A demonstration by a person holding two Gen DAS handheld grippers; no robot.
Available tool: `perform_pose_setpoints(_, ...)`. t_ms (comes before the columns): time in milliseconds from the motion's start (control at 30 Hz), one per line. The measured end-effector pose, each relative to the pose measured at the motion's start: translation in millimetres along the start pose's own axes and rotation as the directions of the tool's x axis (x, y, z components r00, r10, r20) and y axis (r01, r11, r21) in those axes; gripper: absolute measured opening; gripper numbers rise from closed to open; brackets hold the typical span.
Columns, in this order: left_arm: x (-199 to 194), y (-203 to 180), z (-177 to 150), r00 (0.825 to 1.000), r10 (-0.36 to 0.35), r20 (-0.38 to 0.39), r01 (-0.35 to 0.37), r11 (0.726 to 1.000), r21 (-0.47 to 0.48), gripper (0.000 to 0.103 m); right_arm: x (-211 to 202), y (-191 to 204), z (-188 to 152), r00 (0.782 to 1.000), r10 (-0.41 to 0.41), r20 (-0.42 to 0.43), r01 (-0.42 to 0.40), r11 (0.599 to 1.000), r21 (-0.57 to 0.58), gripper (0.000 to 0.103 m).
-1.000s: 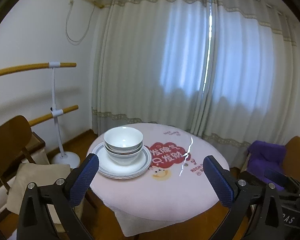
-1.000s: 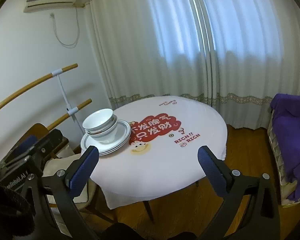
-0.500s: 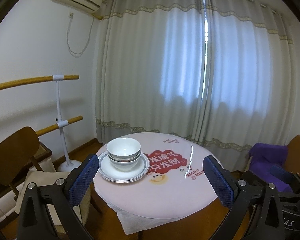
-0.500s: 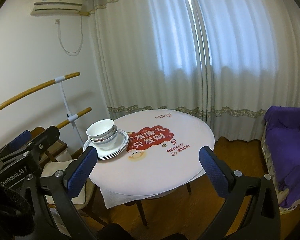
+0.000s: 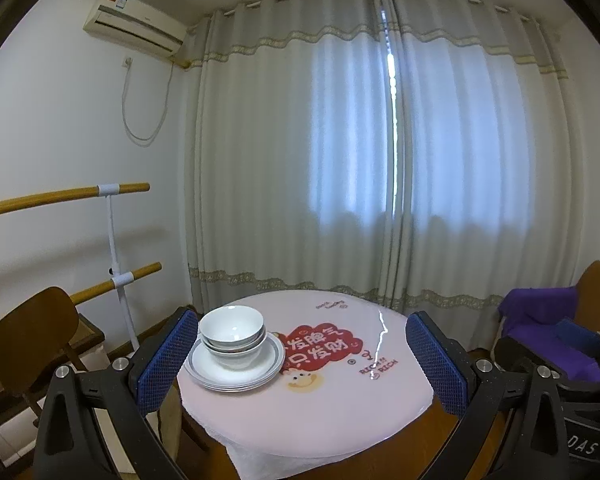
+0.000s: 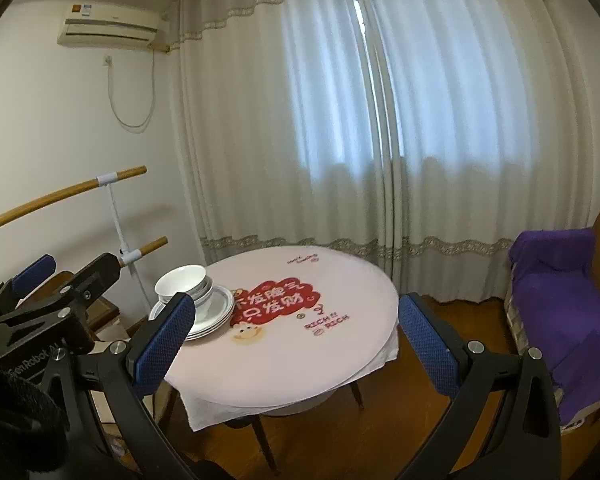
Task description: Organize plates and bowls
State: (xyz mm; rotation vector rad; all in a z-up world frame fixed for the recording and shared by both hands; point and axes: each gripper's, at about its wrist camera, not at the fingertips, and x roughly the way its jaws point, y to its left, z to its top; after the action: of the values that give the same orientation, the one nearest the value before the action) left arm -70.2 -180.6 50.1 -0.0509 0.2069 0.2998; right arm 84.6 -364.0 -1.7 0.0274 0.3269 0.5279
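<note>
White bowls (image 5: pixel 232 332) sit nested on a stack of grey-rimmed white plates (image 5: pixel 236 372) at the left side of a round table (image 5: pixel 320 412) with a pink cloth. The same bowls (image 6: pixel 184 286) and plates (image 6: pixel 216 316) show in the right wrist view. My left gripper (image 5: pixel 300 364) is open, held back from the table, nothing between its blue pads. My right gripper (image 6: pixel 296 344) is open too, also empty and well short of the table (image 6: pixel 300 368). The left gripper's body (image 6: pixel 48 304) appears at the left of the right wrist view.
A wooden chair (image 5: pixel 32 344) stands left of the table, with two wooden bars on a white stand (image 5: pixel 116 264) behind it. A seat under purple cloth (image 6: pixel 560 304) is on the right. Curtains (image 5: pixel 380 160) hang behind, and wooden floor (image 6: pixel 380 432) lies in front.
Both grippers have drawn back and risen away from the table, so it looks smaller and more of the room shows. The bowls and plates have not moved. Both grippers stay open.
</note>
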Motion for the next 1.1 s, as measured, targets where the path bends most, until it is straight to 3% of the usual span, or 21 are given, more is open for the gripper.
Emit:
perform_pose_setpoints(433, 9, 3, -15, 0.996, -0.075, 0.048, 0.075, 0.997, 0.012, 0.102, -28, -5, -3, 0.99, -0.118, 0.076, 0.118, 0.993, 0.008, 0.103)
perform_pose_setpoints(1100, 23, 26, -33, 0.993, -0.103, 0.062, 0.102, 0.995, 0.016, 0.102, -37, 0, -13, 0.983, -0.167, 0.076, 0.165, 0.986, 0.027, 0.103)
